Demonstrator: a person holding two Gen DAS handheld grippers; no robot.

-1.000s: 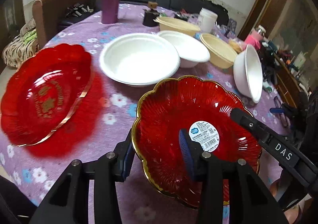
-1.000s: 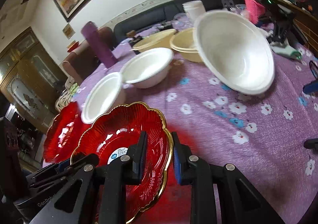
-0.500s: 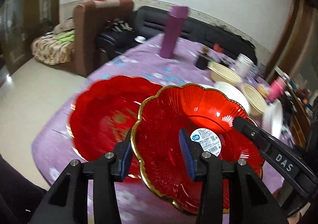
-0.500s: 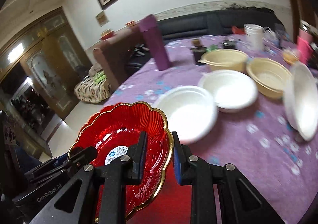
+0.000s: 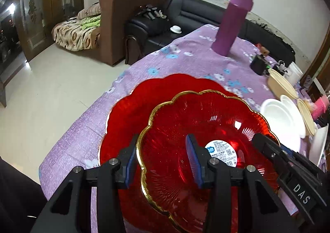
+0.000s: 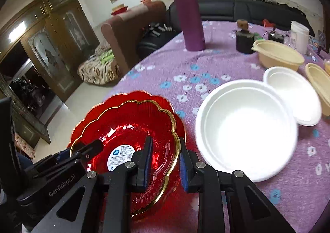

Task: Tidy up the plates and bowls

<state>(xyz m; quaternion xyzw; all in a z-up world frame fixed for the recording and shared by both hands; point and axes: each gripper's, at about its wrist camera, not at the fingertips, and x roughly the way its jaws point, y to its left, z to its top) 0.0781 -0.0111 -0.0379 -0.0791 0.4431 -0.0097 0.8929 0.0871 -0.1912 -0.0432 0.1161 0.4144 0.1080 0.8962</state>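
A red gold-rimmed scalloped plate (image 5: 206, 121) with a white label is held by both grippers over a second red plate (image 5: 132, 109) on the purple tablecloth. My left gripper (image 5: 163, 160) has one pad on each side of the plate's left rim. My right gripper (image 6: 165, 158) straddles the plate's right rim (image 6: 175, 129). The second red plate (image 6: 90, 113) shows beneath it. Whether the plates touch is unclear. White bowls (image 6: 247, 129) lie to the right.
A tall purple flask (image 6: 189, 16) stands at the back. Tan bowls (image 6: 278, 55), a white cup (image 6: 299, 34) and a dark jar (image 6: 244, 41) sit at the far right. The table edge (image 5: 82, 117) runs left of the plates, floor beyond.
Both grippers have carried the gold-rimmed plate left, from beside the white bowls to over the second red plate. Their hold on its rim is unchanged.
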